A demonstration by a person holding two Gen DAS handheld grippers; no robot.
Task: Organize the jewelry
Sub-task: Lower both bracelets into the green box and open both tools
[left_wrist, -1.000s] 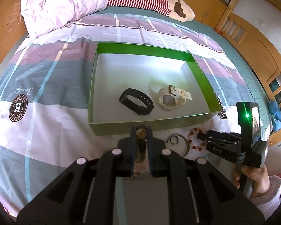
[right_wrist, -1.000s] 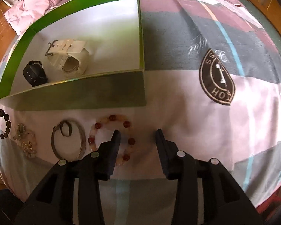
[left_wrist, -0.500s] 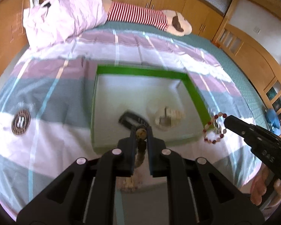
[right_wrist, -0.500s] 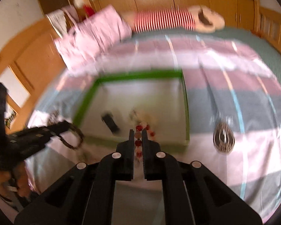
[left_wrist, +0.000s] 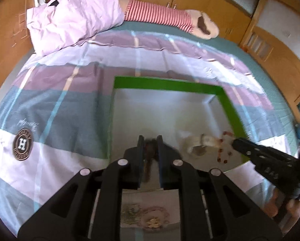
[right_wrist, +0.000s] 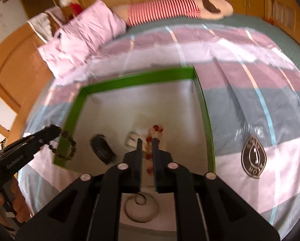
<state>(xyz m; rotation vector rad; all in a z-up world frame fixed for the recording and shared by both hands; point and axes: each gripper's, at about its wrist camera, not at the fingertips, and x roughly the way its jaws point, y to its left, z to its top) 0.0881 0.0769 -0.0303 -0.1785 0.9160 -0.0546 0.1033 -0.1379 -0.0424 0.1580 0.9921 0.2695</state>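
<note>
A green-rimmed box with a white floor lies on the bed. It holds a white watch and a black band. My left gripper is shut on a dark bead bracelet, held above the box's near left edge. My right gripper is shut on a red and pale bead bracelet, which hangs over the box near the white watch; it also shows in the left wrist view.
On the bedspread in front of the box lie a metal ring bangle, a gold ornament and a pink bead bracelet. A pink pillow and a striped plush toy lie at the head of the bed.
Both grippers have risen and moved forward over the box with their bracelets. One second ago the right gripper was open around the red bracelet on the bed; now it holds it.
</note>
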